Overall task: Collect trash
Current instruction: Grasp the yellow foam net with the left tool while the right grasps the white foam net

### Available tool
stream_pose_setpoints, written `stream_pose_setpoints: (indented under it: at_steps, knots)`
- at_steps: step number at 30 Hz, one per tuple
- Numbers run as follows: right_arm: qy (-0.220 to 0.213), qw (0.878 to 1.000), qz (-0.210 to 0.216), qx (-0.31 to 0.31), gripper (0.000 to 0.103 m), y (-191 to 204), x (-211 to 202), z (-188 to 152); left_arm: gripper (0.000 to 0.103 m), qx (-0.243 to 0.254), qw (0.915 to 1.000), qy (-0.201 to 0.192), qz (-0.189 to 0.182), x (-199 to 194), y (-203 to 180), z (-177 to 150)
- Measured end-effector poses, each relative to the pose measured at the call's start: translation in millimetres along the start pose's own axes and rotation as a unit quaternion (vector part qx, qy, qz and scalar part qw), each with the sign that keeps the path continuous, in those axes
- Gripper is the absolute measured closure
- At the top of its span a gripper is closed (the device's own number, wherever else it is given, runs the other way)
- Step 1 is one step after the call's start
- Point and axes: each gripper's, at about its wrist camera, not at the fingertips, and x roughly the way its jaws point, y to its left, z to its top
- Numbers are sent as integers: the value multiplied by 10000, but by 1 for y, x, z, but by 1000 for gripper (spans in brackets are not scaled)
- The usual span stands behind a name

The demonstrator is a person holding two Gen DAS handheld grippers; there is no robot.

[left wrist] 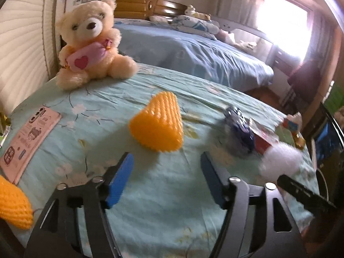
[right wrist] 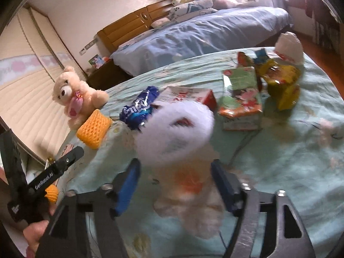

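Observation:
My left gripper (left wrist: 166, 167) is open and empty, just short of an orange foam fruit net (left wrist: 158, 122) on the teal bedsheet (left wrist: 150, 204). My right gripper (right wrist: 175, 178) is open; a blurred white foam net (right wrist: 175, 129) hangs just beyond its fingertips, over a white plastic bag with orange print (right wrist: 189, 195) lying between the jaws. The white net also shows in the left wrist view (left wrist: 279, 159). A blue wrapper (right wrist: 139, 107), a red-white carton (right wrist: 193, 95), a green-orange carton (right wrist: 241, 99) and yellow wrappers (right wrist: 281, 83) lie further back.
A teddy bear (left wrist: 90, 43) sits at the bed's far left by the padded wall. A pink phone box (left wrist: 28, 142) lies at the left edge. A second orange net (left wrist: 13, 204) lies at the near left. A blue bed (left wrist: 193, 51) stands behind.

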Motion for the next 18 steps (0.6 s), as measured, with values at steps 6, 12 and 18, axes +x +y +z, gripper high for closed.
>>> stream_pose_setpoints:
  at_steps: [6, 12, 18]
  knots:
    - [57, 9998, -168, 36, 28, 4, 20, 11, 36, 57, 9999, 106, 105, 26, 1, 9]
    - [-70, 9995, -262, 145, 61, -4, 20, 11, 90, 211, 9990, 368, -126, 40, -4, 8]
    - [-105, 9998, -150, 16, 79, -6, 4, 4, 92, 317, 9986, 310, -305, 24, -13, -3]
